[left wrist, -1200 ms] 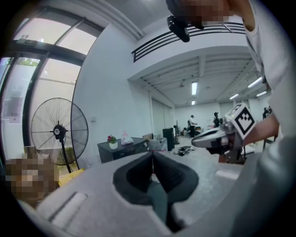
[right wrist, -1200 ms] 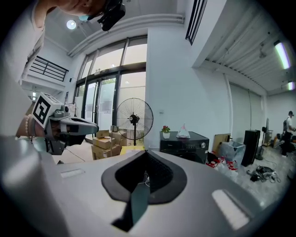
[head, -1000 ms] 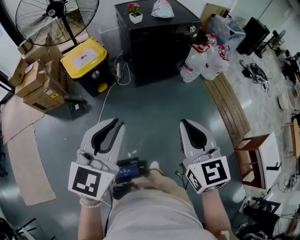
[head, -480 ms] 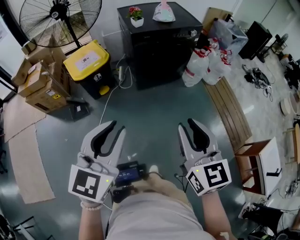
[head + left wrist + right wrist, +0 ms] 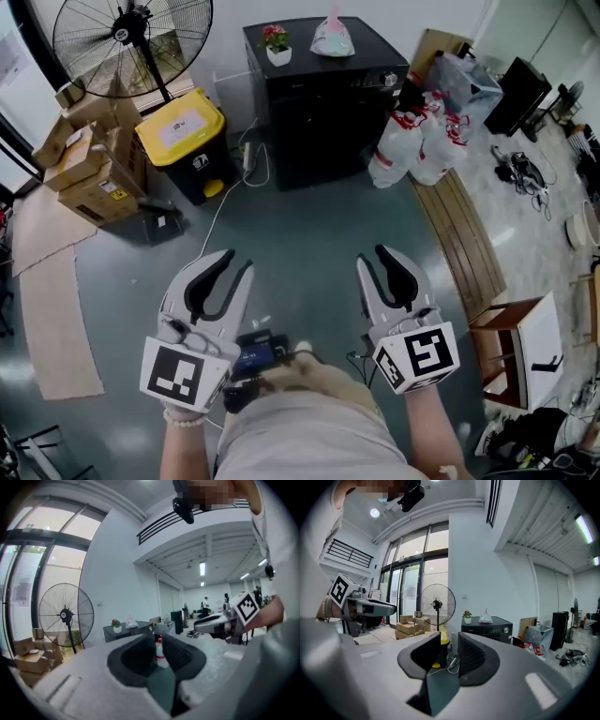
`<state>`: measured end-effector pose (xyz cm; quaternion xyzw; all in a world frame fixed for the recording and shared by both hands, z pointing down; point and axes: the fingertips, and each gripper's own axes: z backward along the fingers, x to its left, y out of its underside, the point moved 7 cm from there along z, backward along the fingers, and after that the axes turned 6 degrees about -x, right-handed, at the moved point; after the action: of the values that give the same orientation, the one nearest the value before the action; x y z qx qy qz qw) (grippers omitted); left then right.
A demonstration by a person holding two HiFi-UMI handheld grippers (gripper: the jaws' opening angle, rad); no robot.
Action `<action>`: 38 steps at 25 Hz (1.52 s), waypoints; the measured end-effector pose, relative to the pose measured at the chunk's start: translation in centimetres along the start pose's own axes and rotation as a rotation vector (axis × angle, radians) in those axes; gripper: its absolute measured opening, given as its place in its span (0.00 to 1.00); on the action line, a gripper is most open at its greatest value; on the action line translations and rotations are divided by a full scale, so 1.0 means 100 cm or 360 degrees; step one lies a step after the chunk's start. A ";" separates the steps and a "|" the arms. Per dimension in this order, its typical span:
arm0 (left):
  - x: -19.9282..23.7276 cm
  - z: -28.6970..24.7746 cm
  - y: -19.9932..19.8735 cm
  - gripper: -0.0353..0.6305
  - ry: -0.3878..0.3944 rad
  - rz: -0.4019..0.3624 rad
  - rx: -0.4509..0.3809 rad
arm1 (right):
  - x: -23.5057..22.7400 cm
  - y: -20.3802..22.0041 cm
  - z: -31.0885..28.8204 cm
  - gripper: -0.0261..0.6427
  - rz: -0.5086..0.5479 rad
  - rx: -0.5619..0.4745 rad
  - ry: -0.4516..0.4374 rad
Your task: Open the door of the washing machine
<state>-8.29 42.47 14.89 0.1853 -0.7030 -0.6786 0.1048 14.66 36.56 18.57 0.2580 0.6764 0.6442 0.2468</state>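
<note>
The washing machine [image 5: 328, 103] is seen at 12 o'clock in the head view, well apart from both grippers across open floor [image 5: 309, 225]. A small potted plant [image 5: 275, 39] and a bag [image 5: 331, 39] rest on its top. Its dark front is turned toward the person, but no door edge or handle can be made out.

The left gripper [image 5: 236, 262] and the right gripper [image 5: 373, 257] are held side by side and near level. The jaws of both have just been opening; they now stand partly apart, with nothing between them and nothing held.

The step in hand is judged to be the approach. The gap should be closed first, along the clear lane straight to 12 o'clock. The yellow-lidded bin [image 5: 183, 127] at 11 o'clock, the white cable [image 5: 225, 197] trailing from it and the plastic bags [image 5: 422, 141] at 1 o'clock are best kept clear of. One gripper should be lowered to the front panel, and the door handle found before any closing. The jaws are better kept apart until then. The pull should probably follow the hinge arc, gently, so that the plant is not shaken.
</note>
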 end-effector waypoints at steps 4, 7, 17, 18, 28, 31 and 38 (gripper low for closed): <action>-0.012 0.000 0.000 0.19 -0.0009 -0.0016 0.0002 | -0.007 0.006 0.009 0.19 0.0005 0.0008 -0.0033; -0.019 -0.002 -0.001 0.19 -0.0010 -0.0029 -0.0011 | -0.012 0.009 0.013 0.19 0.0008 0.0001 -0.0043; -0.027 -0.010 -0.007 0.20 -0.0048 -0.0037 -0.0054 | -0.022 0.002 0.010 0.19 0.0025 -0.0034 -0.0077; -0.027 -0.012 -0.006 0.20 -0.0044 -0.0028 -0.0037 | -0.023 0.004 0.010 0.19 0.0020 -0.0032 -0.0075; -0.006 -0.044 -0.005 0.20 0.0039 -0.0084 -0.0093 | -0.040 0.009 -0.011 0.19 -0.0003 -0.0051 0.0023; 0.007 -0.057 -0.004 0.20 0.0064 -0.0086 -0.0087 | -0.043 0.004 -0.025 0.19 0.0017 -0.0071 0.0049; 0.042 -0.088 0.006 0.20 0.0127 -0.0071 -0.0052 | -0.046 0.004 -0.064 0.19 0.0043 -0.0045 0.0067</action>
<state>-8.68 32.73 15.56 0.2262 -0.6828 -0.6841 0.1207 13.81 28.76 19.25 0.2501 0.6686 0.6623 0.2276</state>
